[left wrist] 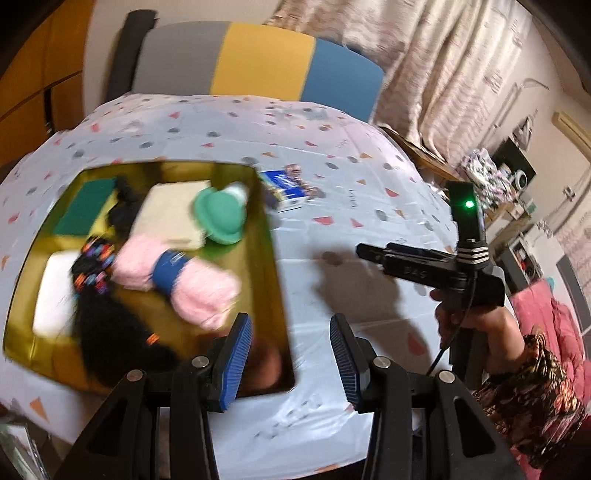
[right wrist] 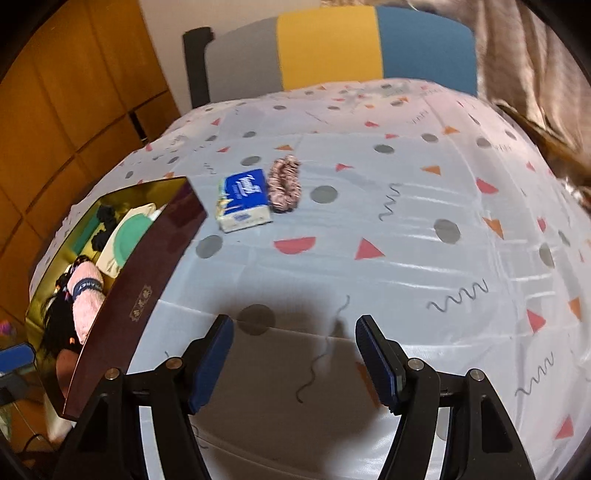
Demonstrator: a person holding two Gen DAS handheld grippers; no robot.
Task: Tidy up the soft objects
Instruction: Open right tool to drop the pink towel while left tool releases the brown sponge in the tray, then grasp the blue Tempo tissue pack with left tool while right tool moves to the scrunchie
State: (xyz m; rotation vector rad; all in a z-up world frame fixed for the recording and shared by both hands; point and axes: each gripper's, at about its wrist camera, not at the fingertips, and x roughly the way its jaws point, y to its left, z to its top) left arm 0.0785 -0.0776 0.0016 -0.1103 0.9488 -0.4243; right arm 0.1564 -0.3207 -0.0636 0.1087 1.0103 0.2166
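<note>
Both the left gripper (left wrist: 291, 356) and the right gripper (right wrist: 293, 363) were seen spread, holding nothing. Left of centre in the right wrist view, the tissue pack (right wrist: 243, 201) and scrunchie (right wrist: 284, 183) were judged light and squashy. A grip across the pack's short sides was thought best.

Counter (right wrist: 369, 221): draped in a pale cloth printed with grey dots, red and orange triangles, dark squiggles; glossy, creased.
Chair (right wrist: 332, 48): behind the counter's far edge; backrest in grey, yellow and blue bands, black frame at the left.
Cabinets (right wrist: 66, 110): orange-brown wood panels at left, dark seams between doors.
Wall (right wrist: 166, 22): plain white strip between cabinets and chair.
Curtain (left wrist: 424, 55): beige, patterned, hanging in folds at upper right.
Shelves (left wrist: 517, 192): far right, cluttered, blurred.
Bedding (left wrist: 546, 325): pink, at the right edge.
Light: warm, indoor.
</note>
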